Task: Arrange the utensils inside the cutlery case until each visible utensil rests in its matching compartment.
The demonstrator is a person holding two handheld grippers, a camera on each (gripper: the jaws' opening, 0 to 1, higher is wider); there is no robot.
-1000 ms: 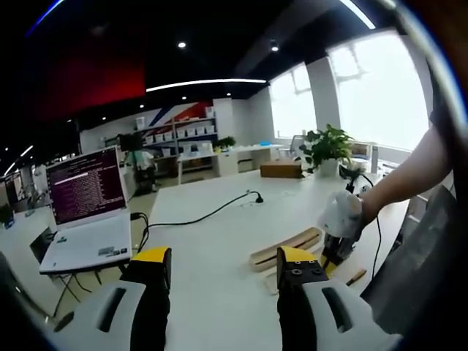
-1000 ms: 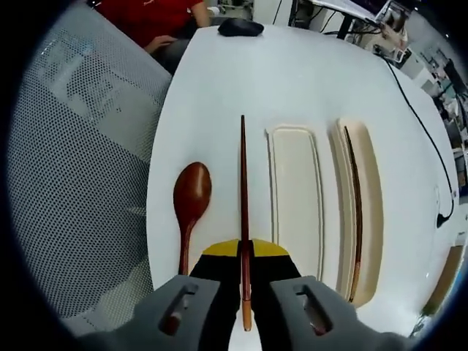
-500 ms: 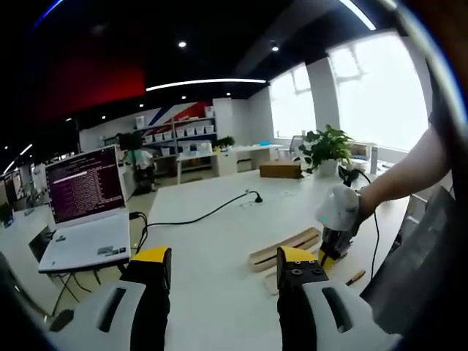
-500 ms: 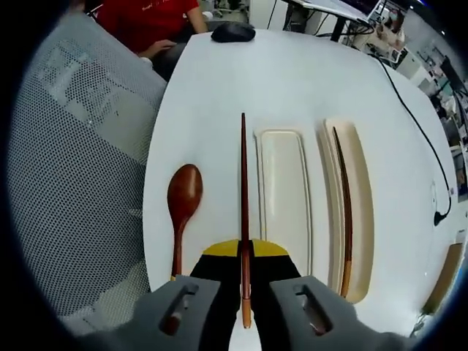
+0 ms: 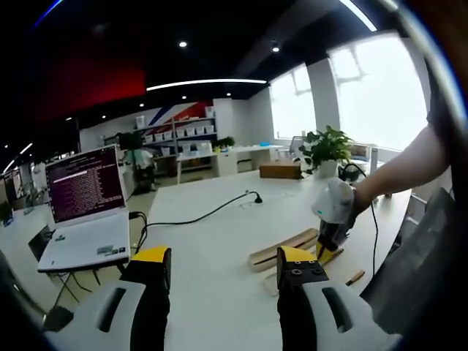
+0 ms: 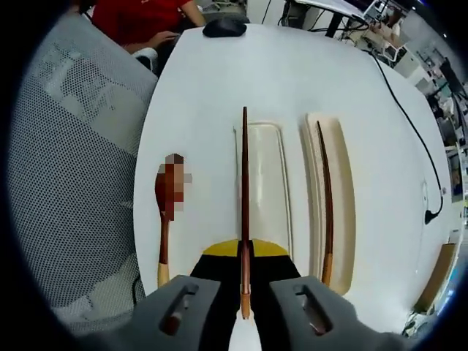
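An open-plan office with bright windows and a potted plant (image 5: 327,144) at the far end surrounds a long white desk (image 6: 292,80), which carries an open white laptop (image 5: 86,219) to the left and a black cable (image 5: 201,216) trailing across the middle. In the right gripper view, the right hand-held gripper (image 6: 245,274) is clamped on a slim dark-brown wooden chopstick (image 6: 244,190), held lengthwise and raised over the desk, so its tip points along the cream-coloured oblong cutlery case (image 6: 292,190). The case lies open in two long trays side by side: the wider left tray (image 6: 265,183) is bare, and the narrower right tray (image 6: 338,183) already cradles a second dark wooden chopstick (image 6: 324,197). Judging from that alignment, the held chopstick is being lined up to join its partner. A reddish-brown wooden spoon (image 6: 165,227) waits on the desk, left of the case, probably meant for the wide tray. The left hand-held gripper (image 5: 219,281) hovers apart and unloaded, off to the side, leaving the work to the other hand.
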